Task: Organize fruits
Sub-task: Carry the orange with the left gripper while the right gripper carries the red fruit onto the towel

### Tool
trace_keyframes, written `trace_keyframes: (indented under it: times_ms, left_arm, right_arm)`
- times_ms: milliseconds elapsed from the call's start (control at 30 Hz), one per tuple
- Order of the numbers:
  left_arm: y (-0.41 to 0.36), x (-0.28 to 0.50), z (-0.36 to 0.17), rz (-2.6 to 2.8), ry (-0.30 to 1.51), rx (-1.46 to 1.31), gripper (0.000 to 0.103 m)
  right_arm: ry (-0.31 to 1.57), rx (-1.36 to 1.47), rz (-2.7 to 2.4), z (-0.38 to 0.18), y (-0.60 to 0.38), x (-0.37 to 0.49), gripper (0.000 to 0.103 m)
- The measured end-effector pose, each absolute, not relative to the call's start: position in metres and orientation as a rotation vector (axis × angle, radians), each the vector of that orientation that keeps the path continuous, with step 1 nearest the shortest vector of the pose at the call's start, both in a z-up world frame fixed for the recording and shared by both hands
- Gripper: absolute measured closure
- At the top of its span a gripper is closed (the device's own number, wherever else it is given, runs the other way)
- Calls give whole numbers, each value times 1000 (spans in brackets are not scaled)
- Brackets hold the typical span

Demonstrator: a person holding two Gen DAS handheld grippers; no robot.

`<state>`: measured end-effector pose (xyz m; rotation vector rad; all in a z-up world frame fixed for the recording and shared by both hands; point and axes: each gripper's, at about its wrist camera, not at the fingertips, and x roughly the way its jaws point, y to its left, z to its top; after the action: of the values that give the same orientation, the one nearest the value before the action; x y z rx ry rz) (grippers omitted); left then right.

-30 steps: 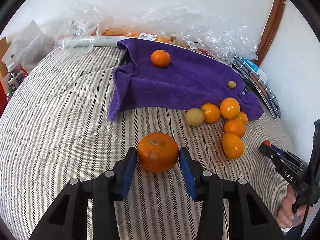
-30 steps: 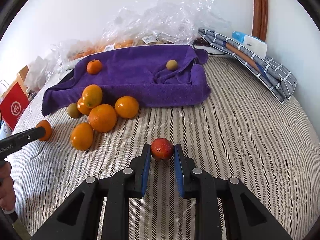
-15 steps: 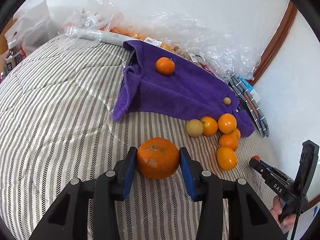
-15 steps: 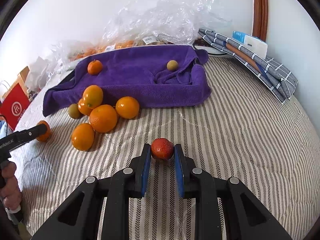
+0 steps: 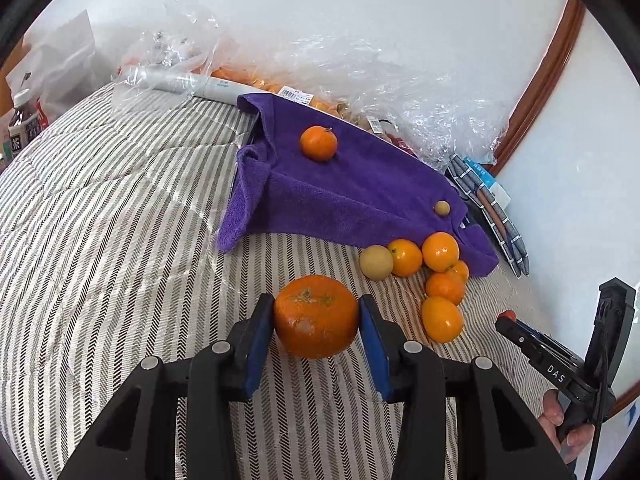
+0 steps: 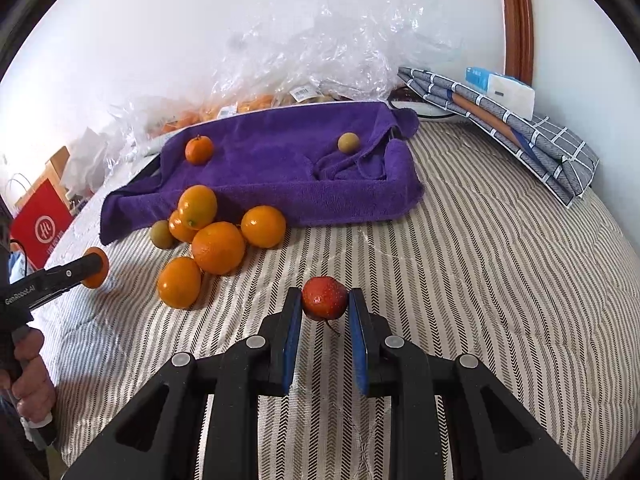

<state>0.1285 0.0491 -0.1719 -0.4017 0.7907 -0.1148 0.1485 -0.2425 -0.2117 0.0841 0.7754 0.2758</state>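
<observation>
Here, in the left wrist view, the left gripper (image 5: 317, 317) clamps a big orange (image 5: 316, 317), stem scar facing up, above the striped bedcover (image 5: 112, 240). In the right wrist view, the right gripper (image 6: 325, 304) pinches a small red fruit (image 6: 324, 297), stalk pointing down; loose oranges (image 6: 218, 247) lie beside the purple towel (image 6: 280, 168).

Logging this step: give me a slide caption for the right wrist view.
Right gripper grips a small red fruit above striped bedding, near the purple towel.
</observation>
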Motion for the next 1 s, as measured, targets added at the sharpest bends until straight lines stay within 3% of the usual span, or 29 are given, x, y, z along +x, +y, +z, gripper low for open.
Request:
trace_keyframes:
  times_ms: [600,1000]
  left_arm:
    - [68,114,-160,-33,699,-439,63]
    - [70,158,-106,0,610,-391,63]
  right_arm:
    - [710,82,238,-187,-242,143,80]
    - [640,108,255,-146,-237,190,80]
